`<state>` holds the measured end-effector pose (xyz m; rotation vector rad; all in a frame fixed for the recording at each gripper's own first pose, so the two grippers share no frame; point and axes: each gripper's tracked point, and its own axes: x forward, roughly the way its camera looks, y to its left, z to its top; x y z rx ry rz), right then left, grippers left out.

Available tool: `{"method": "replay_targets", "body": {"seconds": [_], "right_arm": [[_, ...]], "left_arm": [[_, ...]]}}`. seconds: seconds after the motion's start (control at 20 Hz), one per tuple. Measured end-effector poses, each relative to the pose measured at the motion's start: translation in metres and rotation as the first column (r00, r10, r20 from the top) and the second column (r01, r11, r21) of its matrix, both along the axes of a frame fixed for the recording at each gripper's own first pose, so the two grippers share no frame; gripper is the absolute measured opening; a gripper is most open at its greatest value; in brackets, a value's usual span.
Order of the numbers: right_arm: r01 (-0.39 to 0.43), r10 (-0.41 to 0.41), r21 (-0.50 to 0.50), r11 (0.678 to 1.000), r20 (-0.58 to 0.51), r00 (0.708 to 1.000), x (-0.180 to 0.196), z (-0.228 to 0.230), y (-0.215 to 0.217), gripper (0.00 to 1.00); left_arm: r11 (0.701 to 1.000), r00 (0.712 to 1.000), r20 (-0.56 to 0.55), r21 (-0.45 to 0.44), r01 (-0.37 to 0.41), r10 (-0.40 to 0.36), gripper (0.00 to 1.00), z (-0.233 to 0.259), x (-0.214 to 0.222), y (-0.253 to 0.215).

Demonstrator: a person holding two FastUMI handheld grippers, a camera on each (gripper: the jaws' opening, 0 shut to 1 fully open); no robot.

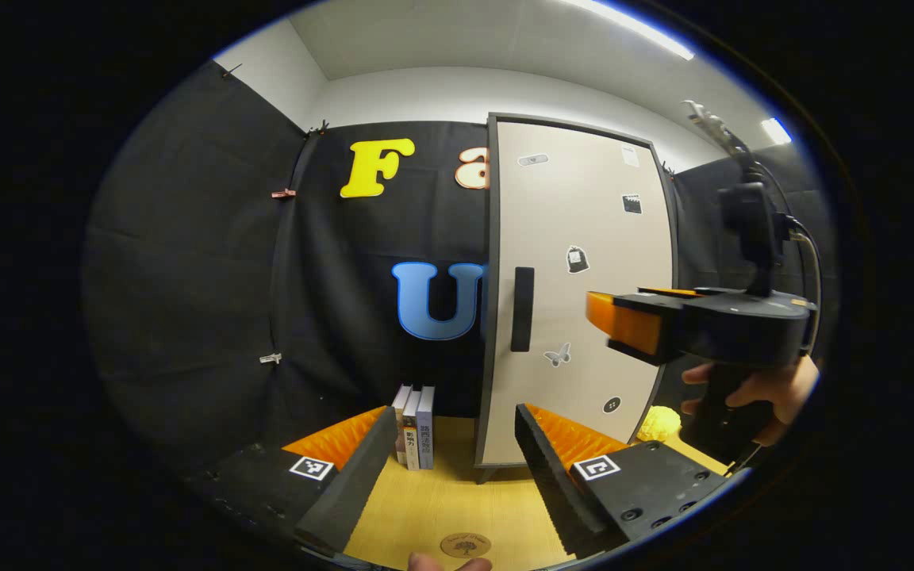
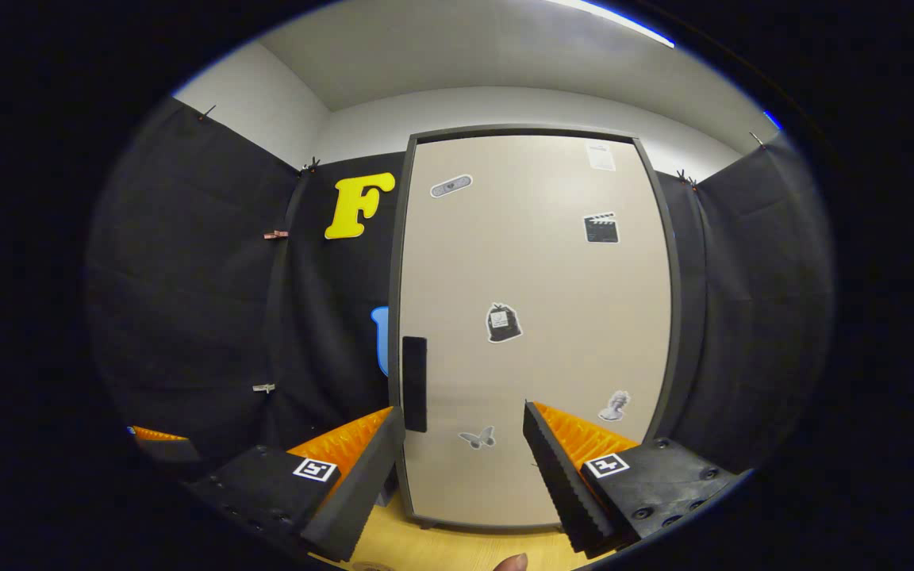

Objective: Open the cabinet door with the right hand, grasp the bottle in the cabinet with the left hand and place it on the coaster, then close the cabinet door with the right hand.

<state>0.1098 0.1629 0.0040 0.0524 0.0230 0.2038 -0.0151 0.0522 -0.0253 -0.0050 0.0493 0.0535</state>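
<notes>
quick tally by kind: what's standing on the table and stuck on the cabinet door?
Cabinet: 1
Door handle: 1
Stickers on the door: 6
Books: 3
Coaster: 1
Yellow object beside the cabinet: 1
Total: 13

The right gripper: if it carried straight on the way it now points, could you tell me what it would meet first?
Most likely the closed cabinet door: the right gripper, jaws open, faces its panel, with the handle just left of that line. How far off the door stands is unclear.
</notes>
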Motion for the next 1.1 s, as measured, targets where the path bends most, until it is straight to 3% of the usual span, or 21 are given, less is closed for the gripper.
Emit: {"method": "replay_targets", "body": {"seconds": [0.4, 0.5, 0.55, 0.6, 0.65, 0.75, 0.8, 0.9, 0.95, 1.0, 1.1], "right_arm": [[0.007, -0.006, 0.021, 1.000, -0.066, 0.998, 0.084, -0.037, 0.055, 0.98], [0.010, -0.007, 0.036, 0.999, -0.090, 0.996, 0.097, -0.047, 0.062, 0.92], [0.018, -0.014, 0.047, 0.999, -0.098, 0.995, 0.103, -0.050, 0.065, 0.94], [0.024, -0.018, 0.057, 0.998, -0.105, 0.994, 0.111, -0.053, 0.068, 0.75], [0.030, -0.023, 0.062, 0.998, -0.113, 0.993, 0.117, -0.056, 0.070, 0.65], [0.061, -0.053, 0.053, 0.997, -0.148, 0.988, 0.124, -0.067, 0.068, 0.55], [0.055, -0.045, 0.061, 0.997, -0.162, 0.986, 0.131, -0.070, 0.070, 0.43], [0.089, -0.076, 0.071, 0.994, -0.164, 0.983, 0.127, -0.067, 0.065, 0.40], [0.088, -0.078, 0.063, 0.994, -0.156, 0.985, 0.127, -0.067, 0.065, 0.30], [0.075, -0.066, 0.053, 0.996, -0.152, 0.986, 0.128, -0.068, 0.066, 0.30], [0.027, -0.019, 0.053, 0.998, -0.149, 0.989, 0.125, -0.067, 0.068, 0.17]], "left_arm": [[0.999, 0.999, -0.009, -0.024, -0.047, 0.047, 0.94, -0.008, 0.002, 0.027], [0.998, 0.998, -0.018, -0.027, -0.058, 0.058, 0.94, -0.014, 0.005, 0.033], [0.997, 0.998, -0.021, -0.030, -0.064, 0.064, 0.94, -0.016, 0.005, 0.034], [0.997, 0.997, -0.026, -0.034, -0.069, 0.068, 0.94, -0.018, 0.005, 0.036], [0.997, 0.997, -0.031, -0.037, -0.074, 0.073, 0.94, -0.020, 0.007, 0.037], [0.996, 0.996, -0.037, -0.037, -0.080, 0.079, 0.94, -0.022, 0.008, 0.038], [0.996, 0.996, -0.040, -0.035, -0.083, 0.082, 0.94, -0.022, 0.007, 0.039], [0.995, 0.995, -0.044, -0.031, -0.090, 0.088, 0.94, -0.022, 0.007, 0.039], [0.995, 0.995, -0.045, -0.032, -0.091, 0.089, 0.94, -0.022, 0.006, 0.037], [0.995, 0.995, -0.047, -0.031, -0.092, 0.091, 0.94, -0.021, 0.006, 0.037], [0.995, 0.995, -0.045, -0.033, -0.094, 0.093, 0.94, -0.019, 0.005, 0.037]]}}
